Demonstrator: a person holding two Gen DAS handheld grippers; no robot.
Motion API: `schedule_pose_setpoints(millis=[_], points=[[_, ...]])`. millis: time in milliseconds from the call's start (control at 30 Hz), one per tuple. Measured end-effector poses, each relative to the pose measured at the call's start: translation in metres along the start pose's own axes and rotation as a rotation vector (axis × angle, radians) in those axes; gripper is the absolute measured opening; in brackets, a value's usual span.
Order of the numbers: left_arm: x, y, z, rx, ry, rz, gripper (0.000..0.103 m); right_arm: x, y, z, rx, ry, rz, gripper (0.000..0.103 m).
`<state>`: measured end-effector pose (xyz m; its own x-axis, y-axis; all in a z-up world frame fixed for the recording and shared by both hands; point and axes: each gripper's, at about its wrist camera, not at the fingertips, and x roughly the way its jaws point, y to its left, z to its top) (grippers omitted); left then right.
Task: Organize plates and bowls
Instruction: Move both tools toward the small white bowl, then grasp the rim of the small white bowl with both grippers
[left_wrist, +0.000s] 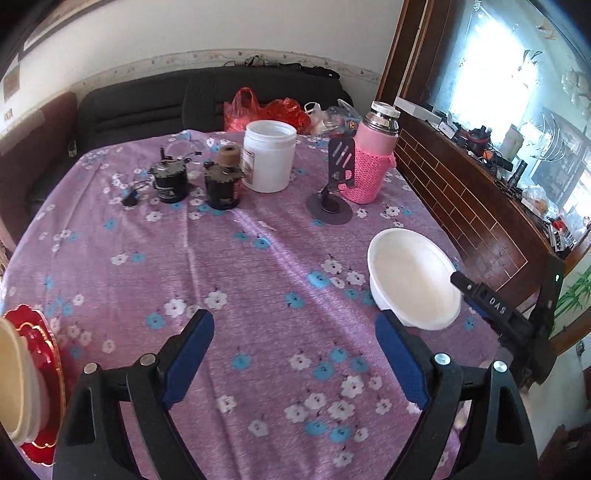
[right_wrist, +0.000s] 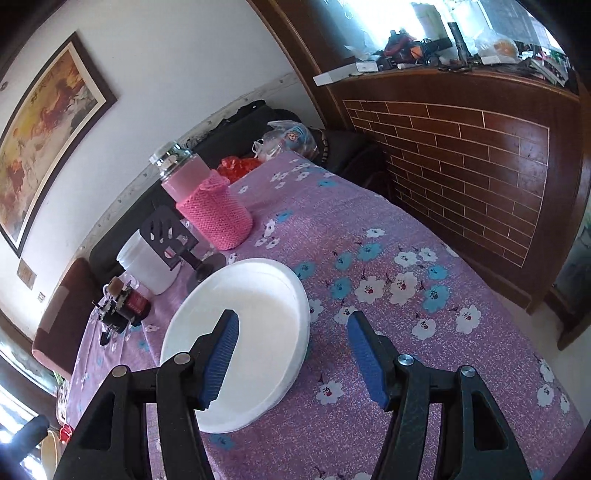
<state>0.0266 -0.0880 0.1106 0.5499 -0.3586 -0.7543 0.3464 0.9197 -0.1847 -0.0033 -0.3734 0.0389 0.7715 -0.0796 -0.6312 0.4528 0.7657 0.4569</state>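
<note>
- Hovering over the flowered purple tablecloth (left_wrist: 258, 280), left gripper (left_wrist: 295, 354) spread wide, blue pads (left_wrist: 192, 354) bare, nothing between them, touching nothing.
- Straddling the near rim of the white bowl (right_wrist: 255, 325), right gripper (right_wrist: 291, 354) partly open, one blue pad (right_wrist: 221, 354) inside the rim, the other outside over the cloth, neither pad pressing on the bowl.
- Sitting upright and empty near the right-hand edge of the table beside the wooden brick-pattern panel (right_wrist: 461, 166), white bowl (left_wrist: 410, 273) looking plain, smooth and deep-sided, just in front of the pink knitted flask (left_wrist: 369, 162) and the dark phone stand (left_wrist: 332, 192).
- Showing at the far left edge of the left view, red gold-edged plate (left_wrist: 44, 369) lying under a stack of cream bowls (left_wrist: 14, 387), only partly in frame.
- Reading "DAS" in raised letters on the right gripper's finger (left_wrist: 495, 302) in the left view; label on the white jar (left_wrist: 267, 158) staying too blurred to read.
</note>
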Motion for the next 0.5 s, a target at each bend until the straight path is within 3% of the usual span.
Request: schedule_pose_setpoints(millis=[100,367,433,500], points=[[0.039,-0.018,0.012,-0.003,0.036,-0.009,0.088,0.014,-0.004,-0.003,0.001,0.041,0.006,0.052],[0.127,-0.053,0.03,-0.04,0.157,-0.067,0.087,0.036,-0.004,-0.011,-0.007,0.11,0.028,0.043],[0.138,-0.062,0.034,-0.018,0.165,-0.068,0.08,0.039,-0.005,-0.012,-0.001,0.12,0.032,0.041],[0.148,-0.069,0.035,0.005,0.183,-0.065,0.063,0.04,-0.004,-0.013,0.0,0.124,0.034,0.035]])
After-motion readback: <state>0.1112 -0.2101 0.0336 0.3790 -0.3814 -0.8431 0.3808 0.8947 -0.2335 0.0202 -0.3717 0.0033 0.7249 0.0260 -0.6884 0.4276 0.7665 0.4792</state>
